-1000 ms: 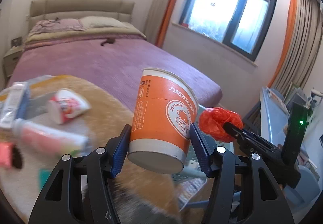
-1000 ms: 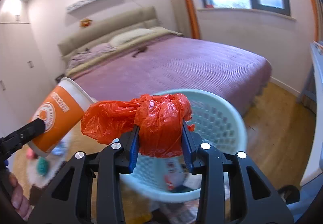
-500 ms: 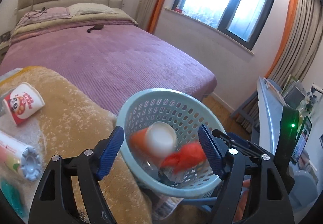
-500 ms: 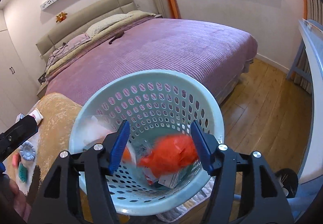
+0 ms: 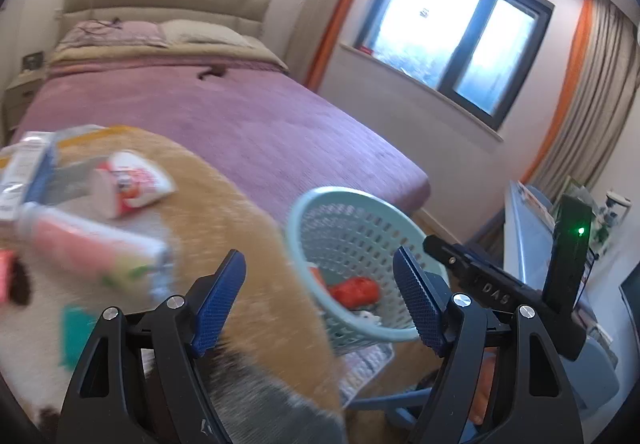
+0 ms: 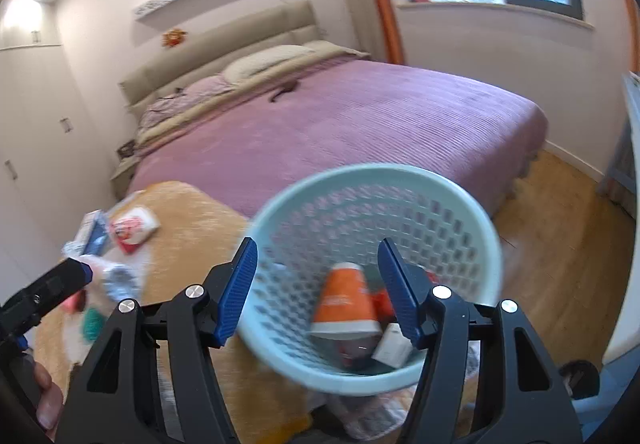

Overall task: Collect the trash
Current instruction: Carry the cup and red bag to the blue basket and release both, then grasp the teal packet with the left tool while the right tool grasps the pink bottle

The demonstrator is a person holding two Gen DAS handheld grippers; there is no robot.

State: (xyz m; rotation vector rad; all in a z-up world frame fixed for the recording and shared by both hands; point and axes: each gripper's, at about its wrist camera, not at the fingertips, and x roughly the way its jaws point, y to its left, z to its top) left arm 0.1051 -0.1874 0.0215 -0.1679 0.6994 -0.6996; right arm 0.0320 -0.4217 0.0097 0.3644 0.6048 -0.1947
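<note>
Purple bed [image 5: 224, 116], bright window [image 5: 456, 44]

Cup [image 6: 346, 302] lying in basket [image 6: 460, 200], table [image 6: 192, 212] left of basket, bed [image 6: 360, 116] behind both

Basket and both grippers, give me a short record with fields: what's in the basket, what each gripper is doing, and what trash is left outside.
basket: pale green basket, beside the bed
in basket: orange cup, red bag, white box
left gripper: open, holding nothing
right gripper: open, holding nothing
trash left outside: red and white cup, pink tube and other blurred items on the tan blanket
</note>
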